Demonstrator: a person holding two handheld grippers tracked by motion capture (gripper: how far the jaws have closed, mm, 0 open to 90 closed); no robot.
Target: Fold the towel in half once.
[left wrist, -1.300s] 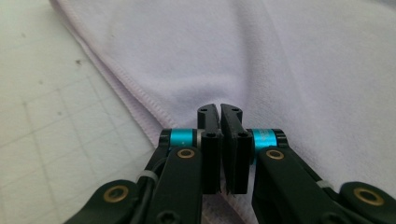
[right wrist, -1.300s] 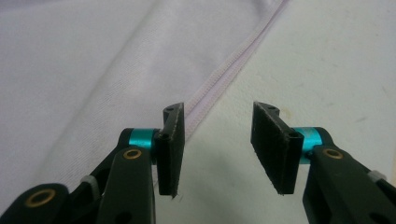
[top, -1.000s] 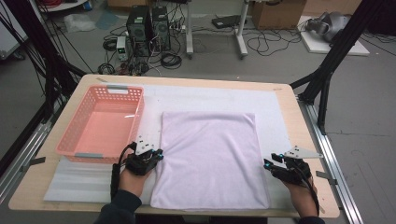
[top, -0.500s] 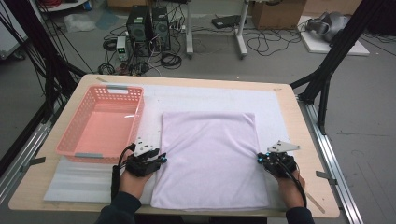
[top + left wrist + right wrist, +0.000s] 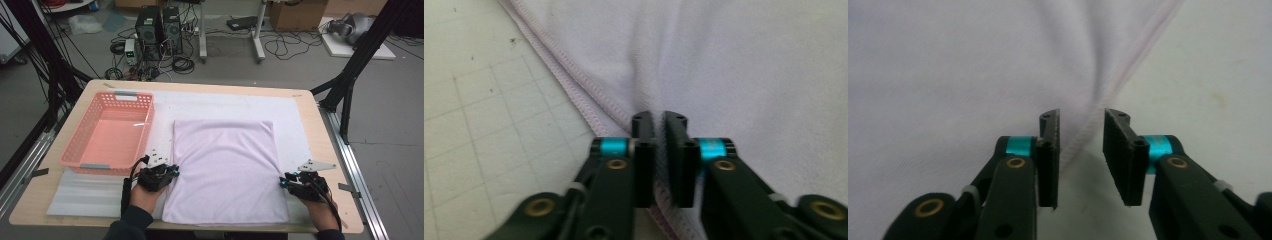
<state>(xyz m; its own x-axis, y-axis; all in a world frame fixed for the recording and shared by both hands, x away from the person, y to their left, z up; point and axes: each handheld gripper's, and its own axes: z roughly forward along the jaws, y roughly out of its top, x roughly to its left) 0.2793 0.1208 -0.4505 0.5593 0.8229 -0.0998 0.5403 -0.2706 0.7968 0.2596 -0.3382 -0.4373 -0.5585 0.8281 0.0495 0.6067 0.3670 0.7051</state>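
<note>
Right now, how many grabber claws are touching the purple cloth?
2. The left gripper sits at the cloth's left edge, its jaws pinching the hem. The right gripper sits at the right edge, its jaws apart around a raised fold. None seem hidden.

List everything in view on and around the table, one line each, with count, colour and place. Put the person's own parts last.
cloth: one, pale lilac, spread flat at the table's middle and near edge.
basket: one, salmon pink, slotted walls, at the table's left, left of the cloth.
foam mat: one, white, under the cloth and the basket.
table: one, light wood top.
computer towers: two, black, on the floor beyond the table.
left gripper: one, black with teal bands, at the cloth's left hem; jaws just closed, pinching the hem.
right gripper: one, black with teal bands, at the cloth's right hem; jaws just opened further, hem between them, pads apart.
sleeve: one, dark, at the near left edge.
</note>
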